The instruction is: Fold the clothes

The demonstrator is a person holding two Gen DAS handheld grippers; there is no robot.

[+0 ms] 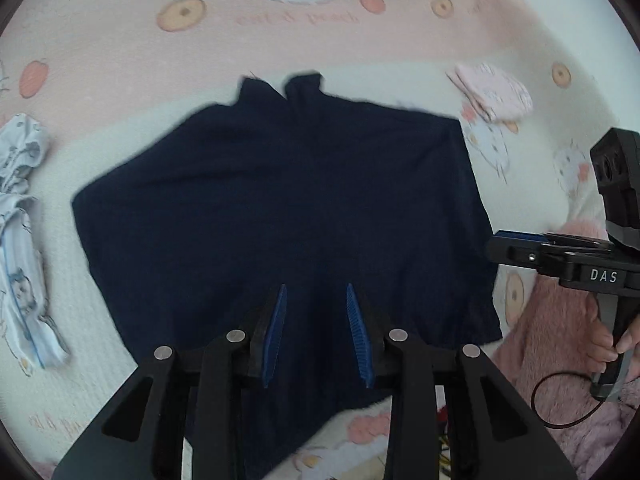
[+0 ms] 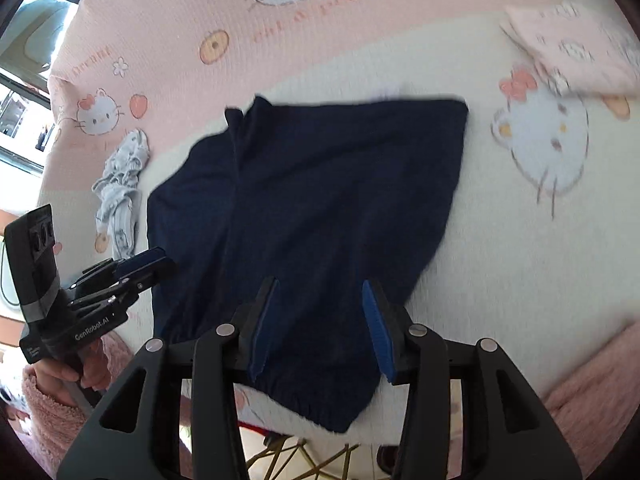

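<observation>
Left tongs (image 1: pixel 316 300) angled steeply downward, blue pads apart with nothing pinched between them. Right tongs (image 2: pixel 320 300) likewise tilted down, jaws parted and empty. Each handle gripped by a bare hand (image 2: pixel 64 376) emerging from a fuzzy pink sleeve (image 2: pixel 44 412).

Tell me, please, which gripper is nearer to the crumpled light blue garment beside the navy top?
Left. The left gripper is beside the navy top on the side where the light blue garment lies; the right gripper is past the top's opposite edge.
</observation>
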